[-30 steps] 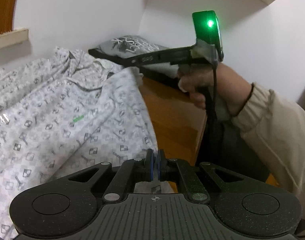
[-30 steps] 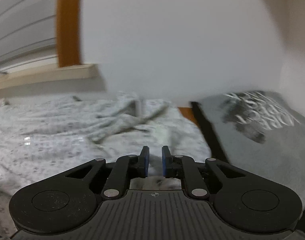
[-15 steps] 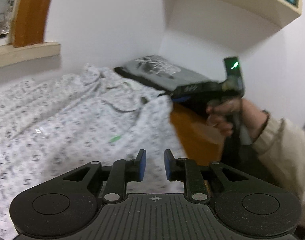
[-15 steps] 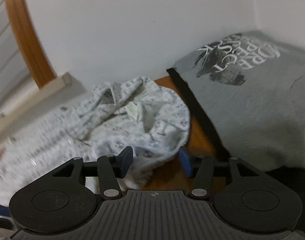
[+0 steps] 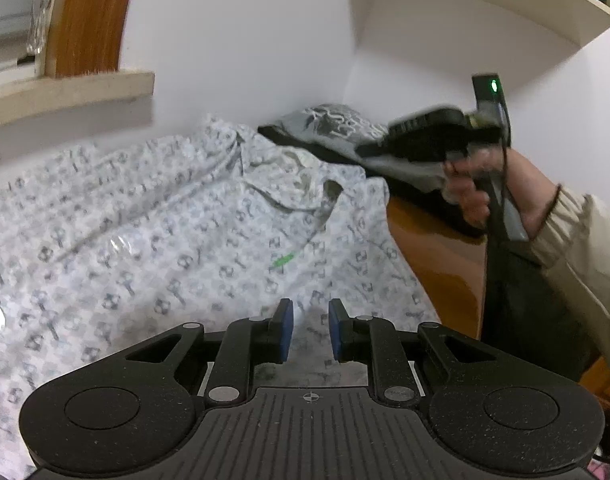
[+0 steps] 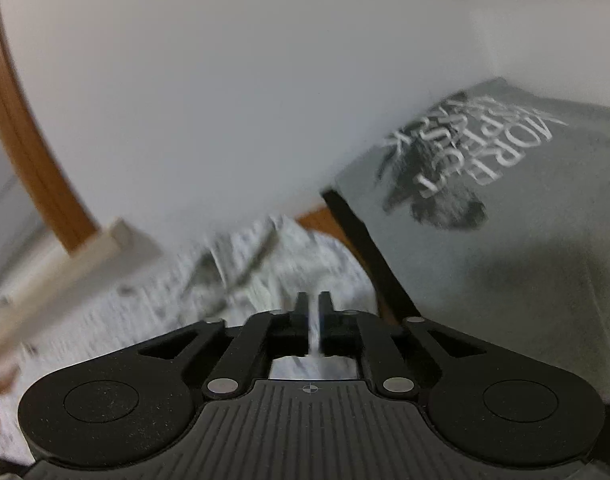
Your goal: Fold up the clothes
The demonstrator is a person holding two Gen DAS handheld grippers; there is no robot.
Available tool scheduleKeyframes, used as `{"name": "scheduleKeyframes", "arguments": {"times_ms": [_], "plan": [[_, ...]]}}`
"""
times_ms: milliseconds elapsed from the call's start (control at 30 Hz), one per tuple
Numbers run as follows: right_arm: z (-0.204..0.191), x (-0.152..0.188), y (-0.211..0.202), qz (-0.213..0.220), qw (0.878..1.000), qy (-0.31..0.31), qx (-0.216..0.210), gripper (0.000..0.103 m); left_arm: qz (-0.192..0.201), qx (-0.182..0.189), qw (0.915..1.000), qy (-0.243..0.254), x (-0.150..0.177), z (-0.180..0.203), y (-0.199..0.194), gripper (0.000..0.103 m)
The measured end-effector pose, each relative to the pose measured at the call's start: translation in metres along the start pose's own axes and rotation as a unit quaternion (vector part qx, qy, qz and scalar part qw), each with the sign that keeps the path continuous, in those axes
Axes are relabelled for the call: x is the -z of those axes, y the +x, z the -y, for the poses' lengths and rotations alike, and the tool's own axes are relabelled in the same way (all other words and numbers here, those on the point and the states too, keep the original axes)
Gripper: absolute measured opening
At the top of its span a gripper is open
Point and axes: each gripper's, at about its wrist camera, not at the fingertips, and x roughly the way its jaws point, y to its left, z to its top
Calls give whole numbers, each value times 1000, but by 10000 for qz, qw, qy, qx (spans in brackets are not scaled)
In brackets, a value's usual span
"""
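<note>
A white shirt with a small grey print (image 5: 153,240) lies spread on the wooden table, collar toward the far wall. It also shows blurred in the right wrist view (image 6: 233,280). My left gripper (image 5: 309,332) is open just above the shirt's near right part, holding nothing. My right gripper (image 6: 313,312) has its jaws almost closed with a thin gap, and I see nothing between them. In the left wrist view the right gripper's body (image 5: 433,136) hovers over the folded grey T-shirt (image 5: 337,128).
The folded grey T-shirt with a white print (image 6: 505,220) lies on a dark garment (image 6: 369,248) in the far right corner. Bare wooden table (image 5: 437,264) shows right of the shirt. A window sill (image 5: 65,96) and a wall shelf (image 5: 505,8) are nearby.
My left gripper opened and let go of the shirt, then stayed above it. My right gripper opened wide, then closed almost fully while swinging toward the grey T-shirt.
</note>
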Motion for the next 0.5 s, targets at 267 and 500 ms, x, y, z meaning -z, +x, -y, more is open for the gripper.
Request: {"name": "scheduleKeyframes", "arguments": {"times_ms": [267, 500], "plan": [[11, 27, -10, -618, 9971, 128, -426, 39, 134, -297, 9995, -24, -3, -11, 3, 39], [-1, 11, 1, -402, 9955, 147, -844, 5, 12, -172, 9998, -139, 0, -18, 9, 52]]}}
